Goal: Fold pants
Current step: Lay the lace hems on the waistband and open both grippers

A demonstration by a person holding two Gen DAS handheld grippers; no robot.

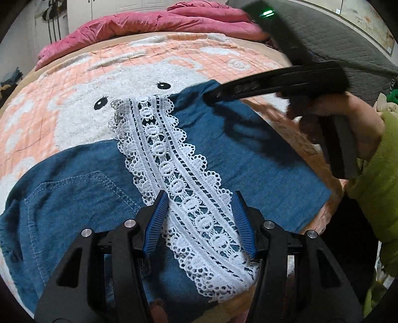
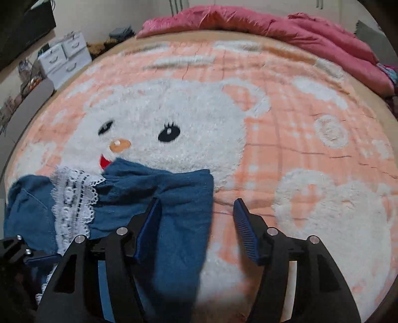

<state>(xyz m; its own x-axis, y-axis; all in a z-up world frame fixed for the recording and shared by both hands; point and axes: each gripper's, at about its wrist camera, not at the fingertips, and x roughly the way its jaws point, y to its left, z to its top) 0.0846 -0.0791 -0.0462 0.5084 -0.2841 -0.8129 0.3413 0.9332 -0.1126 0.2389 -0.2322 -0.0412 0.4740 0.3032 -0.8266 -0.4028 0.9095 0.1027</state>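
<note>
Blue denim pants (image 1: 74, 179) with a white lace strip (image 1: 174, 174) lie folded lengthwise on a peach and white bunny blanket (image 1: 74, 99). My left gripper (image 1: 200, 201) is open low over the near end. The lace runs between its blue pads, which do not press on it. My right gripper (image 2: 197, 208) is open at the far leg end (image 2: 184, 198). The cloth there lies against its left finger and is not pinched. In the left wrist view the right gripper (image 1: 210, 95) rests its tips at the far edge of the pants, held by a hand (image 1: 348, 114) in a green sleeve.
A pink duvet (image 2: 248, 22) is bunched along the far side of the bed. A grey quilted panel (image 1: 335, 42) stands at the right. White drawers (image 2: 64, 59) and clutter sit beyond the bed's left edge. Bare blanket (image 2: 311, 139) stretches right of the pants.
</note>
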